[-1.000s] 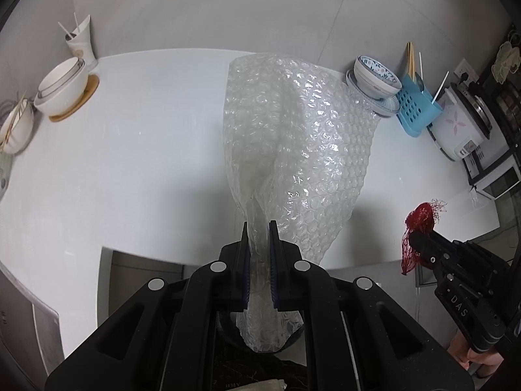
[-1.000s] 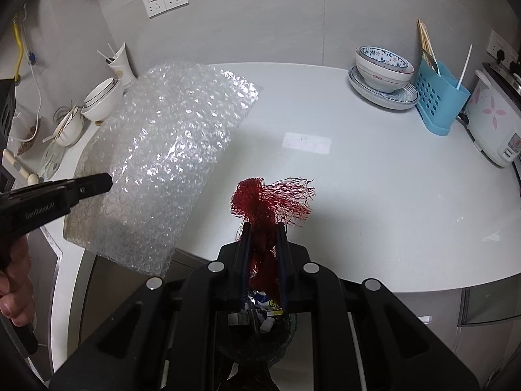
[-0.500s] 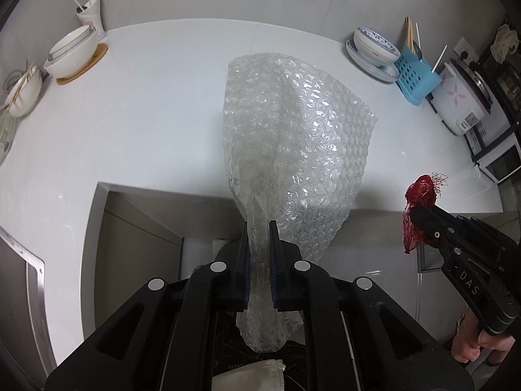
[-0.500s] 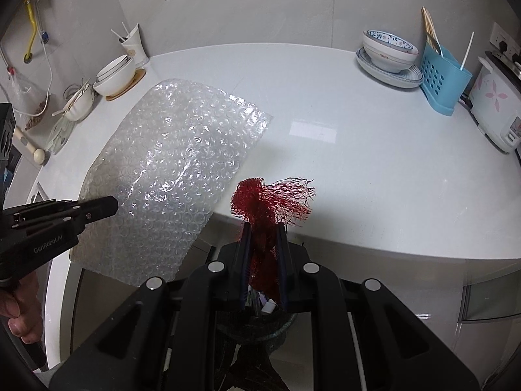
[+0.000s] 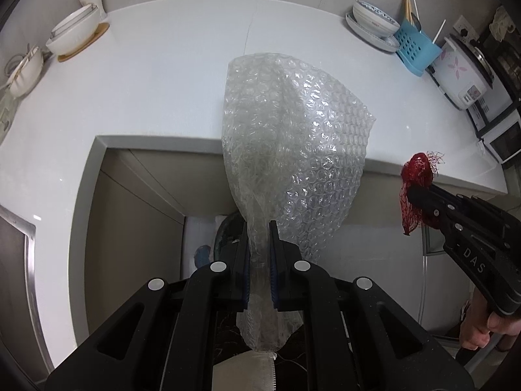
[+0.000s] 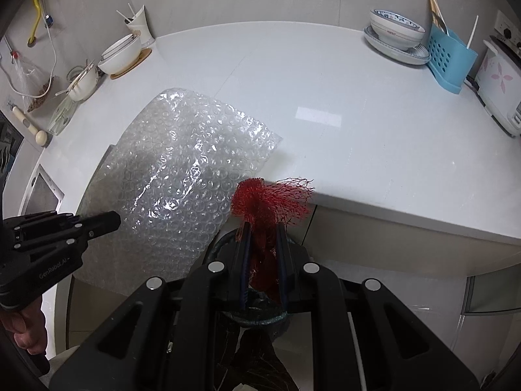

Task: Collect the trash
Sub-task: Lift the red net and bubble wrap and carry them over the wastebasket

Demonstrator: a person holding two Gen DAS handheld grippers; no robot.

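Carry-to-bin step: left tool (image 5: 259, 228) clamped on the clear bubble-wrap sheet (image 5: 293, 150), right tool (image 6: 263, 228) clamped on the bunched red plastic netting (image 6: 270, 198) — both held off the white tabletop (image 6: 342, 84) edge, over a dark bin rim (image 6: 224, 239) below. Sheet's long axis runs straight out from the pads, free end toward the tabletop. Next, probably: lower over the bin, then release.

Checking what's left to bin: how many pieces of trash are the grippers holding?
2. Bubble wrap sheet clamped in the left gripper; red mesh netting clamped in the right gripper. None visible on the countertop.
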